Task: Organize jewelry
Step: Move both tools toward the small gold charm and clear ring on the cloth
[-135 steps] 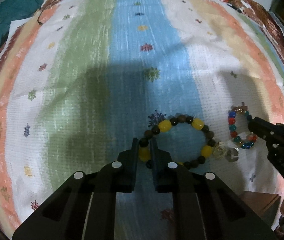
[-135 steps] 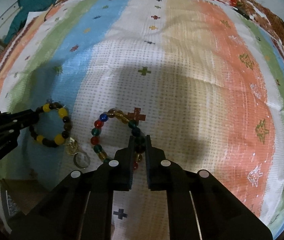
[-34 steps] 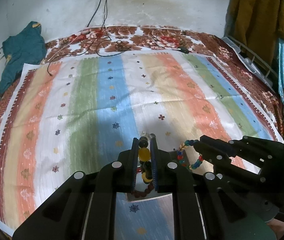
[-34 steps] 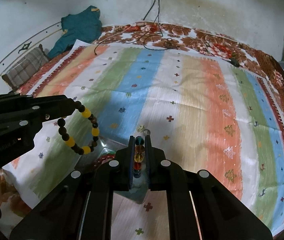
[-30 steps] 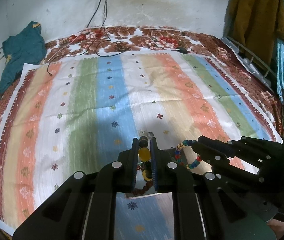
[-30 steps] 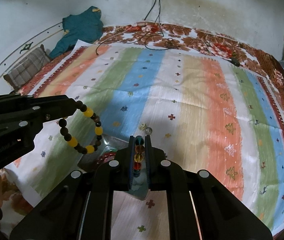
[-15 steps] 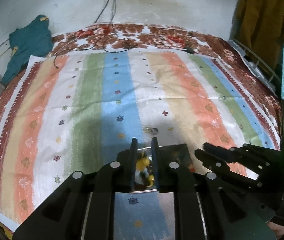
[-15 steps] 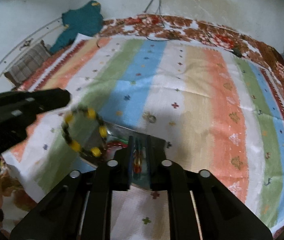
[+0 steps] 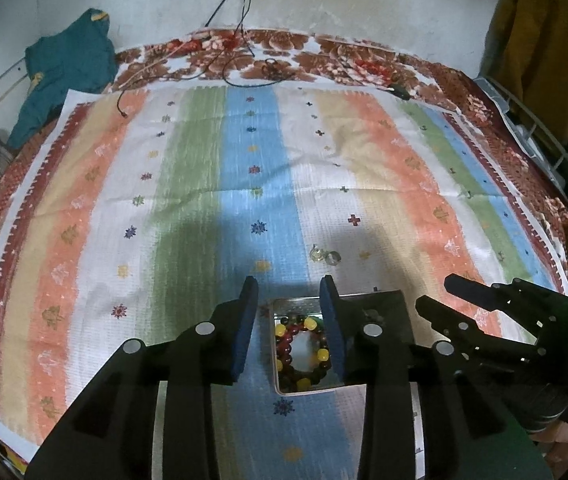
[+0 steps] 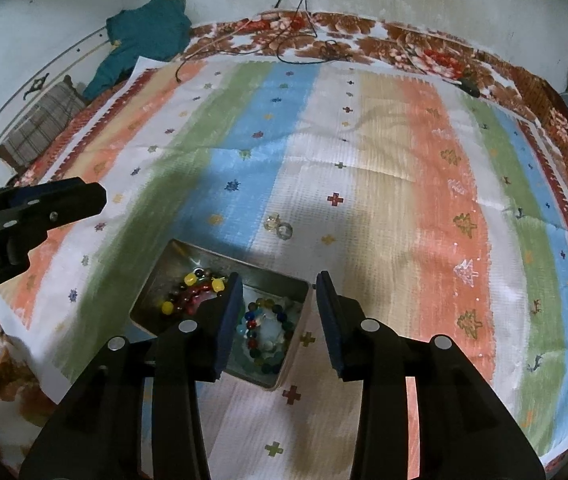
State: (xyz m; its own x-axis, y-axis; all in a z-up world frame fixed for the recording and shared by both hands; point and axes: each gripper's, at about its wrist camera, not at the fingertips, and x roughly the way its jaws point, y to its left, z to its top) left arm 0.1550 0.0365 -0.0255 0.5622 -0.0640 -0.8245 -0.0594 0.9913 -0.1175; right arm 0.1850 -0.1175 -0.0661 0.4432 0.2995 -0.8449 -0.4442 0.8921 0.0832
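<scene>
A metal tin [image 10: 301, 285] sits on the striped cloth, seen also in the left wrist view [image 9: 291, 302]. In it lie the yellow-and-dark bead bracelet [image 9: 303, 344] [image 10: 192, 290] and the multicoloured bead bracelet [image 10: 264, 336]. My left gripper [image 9: 287, 320] is open and empty, hovering over the tin. My right gripper [image 10: 278, 312] is open and empty above the tin's right half; it also shows in the left wrist view [image 9: 439, 296]. Two small rings [image 9: 325, 256] [image 10: 278, 227] lie on the cloth just beyond the tin.
The striped cloth [image 9: 244, 168] covers a floral bedspread [image 9: 323, 56]. A teal garment [image 9: 64, 68] and a plaid cushion [image 10: 40, 124] lie at the far left. Cables [image 9: 240, 52] trail from the wall. A yellow garment [image 9: 543, 32] hangs at the right.
Both grippers have opened and let go of their bracelets, which now lie in the tin. Both grippers are lower over the tin than a second ago.
</scene>
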